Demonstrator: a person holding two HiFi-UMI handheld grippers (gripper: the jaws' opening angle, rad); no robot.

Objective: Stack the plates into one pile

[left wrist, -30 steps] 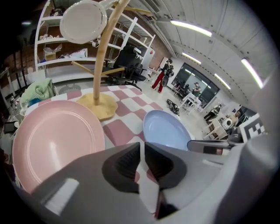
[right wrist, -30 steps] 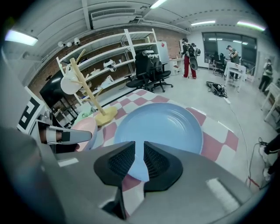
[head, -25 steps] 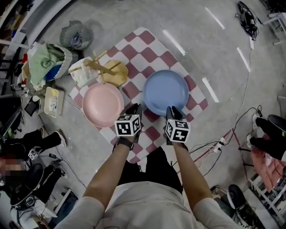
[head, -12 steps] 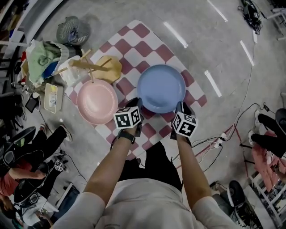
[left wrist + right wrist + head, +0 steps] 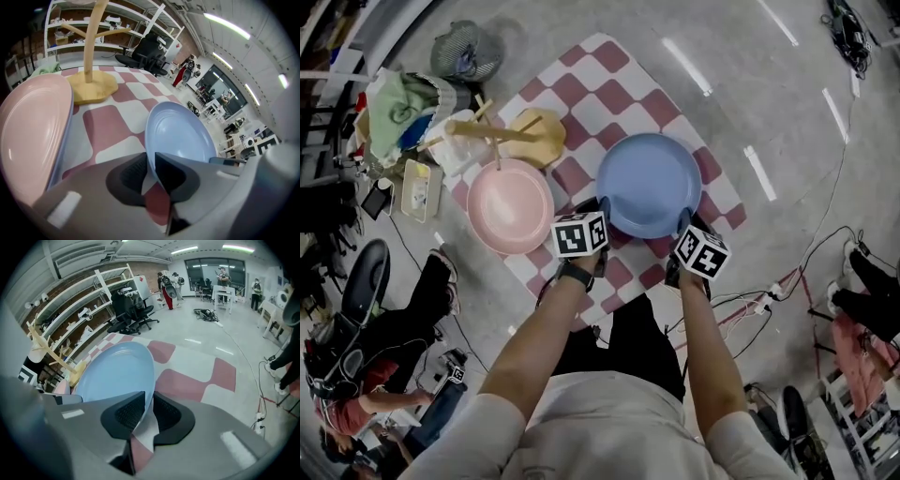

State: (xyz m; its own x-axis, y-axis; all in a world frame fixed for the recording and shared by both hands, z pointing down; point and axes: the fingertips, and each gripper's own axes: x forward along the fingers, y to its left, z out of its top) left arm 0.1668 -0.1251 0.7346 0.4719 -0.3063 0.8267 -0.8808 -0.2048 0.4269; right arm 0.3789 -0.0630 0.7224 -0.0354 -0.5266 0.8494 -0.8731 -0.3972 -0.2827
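Blue plate (image 5: pixel 649 183) sits on the right half of a red-and-white checked cloth (image 5: pixel 581 98) and is gripped at its near rim from both sides. Left gripper (image 5: pixel 598 208) has the rim's left part: its fingers (image 5: pixel 126 176) are closed down to a thin slot w/ the plate edge pinched btwn them. Right gripper (image 5: pixel 682 223) does the same on the rim's right part, fingers (image 5: pixel 124 416) nearly together w/ the blue edge clamped inside. In the gripper views the near edge looks raised a bit off the cloth; can't tell if the far edge is up too.

Pink plate (image 5: pixel 509 204) lies flat on the cloth just left of the blue one, apart from it, not touched by either gripper. Beyond the pink plate stands a wooden rack (image 5: pixel 520 136), upright post w/ pegs on a round base. Off the cloth's left edge: a heap of bags and cloth items (image 5: pixel 398 117). A person (image 5: pixel 384 347) sits on the floor at lower left.
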